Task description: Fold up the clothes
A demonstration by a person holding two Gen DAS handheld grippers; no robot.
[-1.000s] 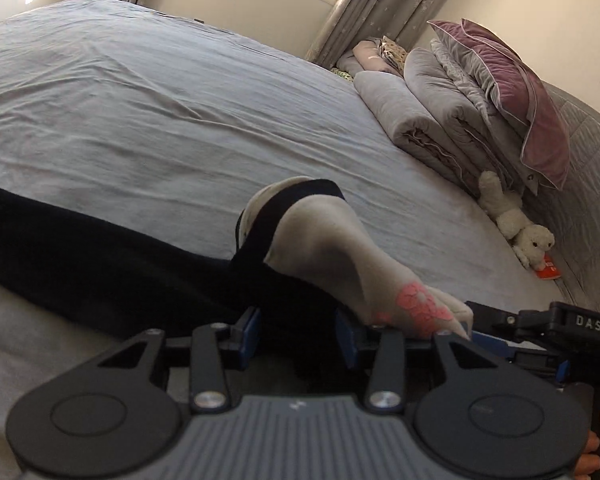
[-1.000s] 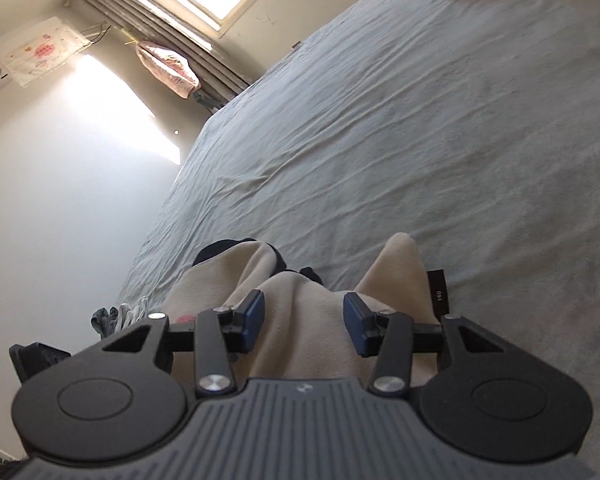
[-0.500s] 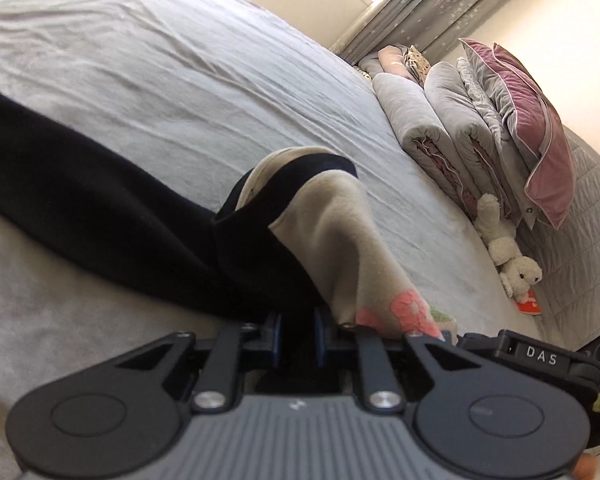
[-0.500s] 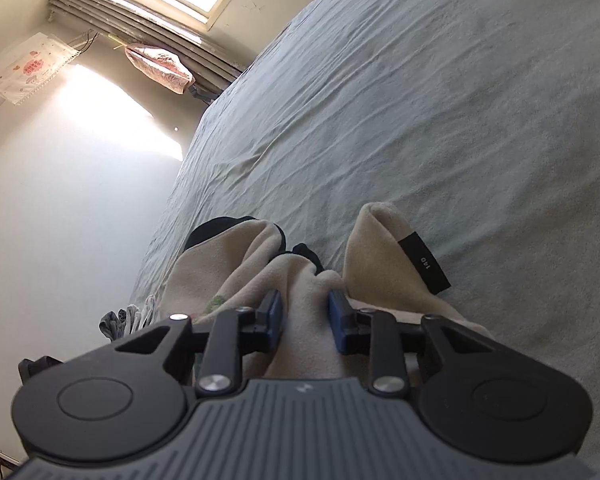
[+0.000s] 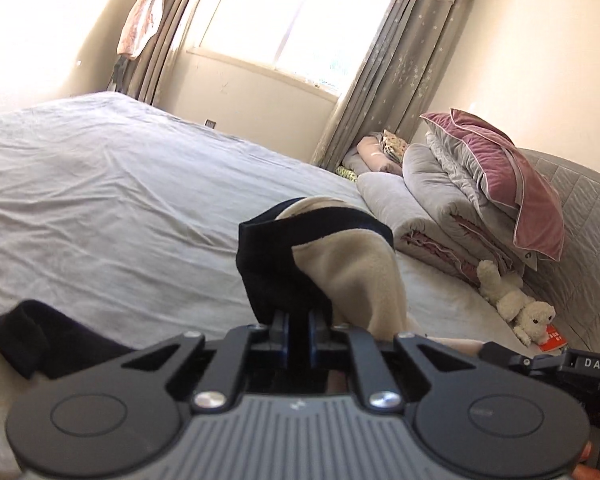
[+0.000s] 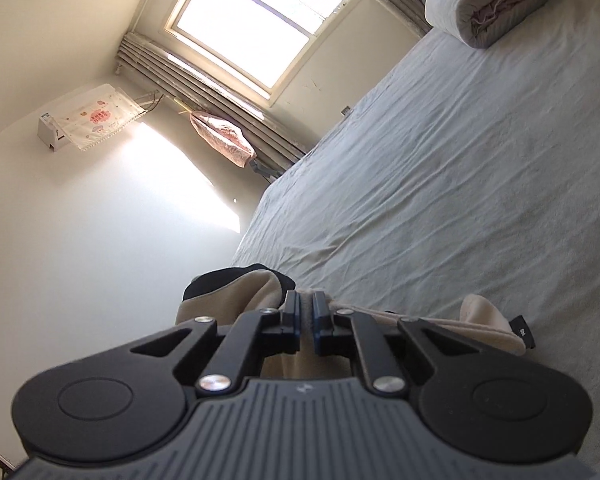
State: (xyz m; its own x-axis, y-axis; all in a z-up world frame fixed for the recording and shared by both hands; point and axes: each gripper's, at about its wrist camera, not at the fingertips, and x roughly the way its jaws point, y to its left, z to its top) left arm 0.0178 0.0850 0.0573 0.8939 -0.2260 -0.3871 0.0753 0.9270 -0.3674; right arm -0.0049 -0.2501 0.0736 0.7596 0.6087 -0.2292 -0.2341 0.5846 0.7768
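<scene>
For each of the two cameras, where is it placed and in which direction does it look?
Left wrist: sits on the left gripper, looks across the bed toward the window and pillows; its fingers clamp the garment; fingertips show at lower right.
Right wrist: sits on the right gripper, rolled sideways, looks over the bed toward the same window; its fingers pinch the garment.
Shared: garment, bed, window, folded quilt.

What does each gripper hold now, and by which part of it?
Both hold the same beige and black garment. The left gripper is shut on its black fabric; the right gripper is shut on a beige fold. Which parts of the garment these are cannot be told.
</scene>
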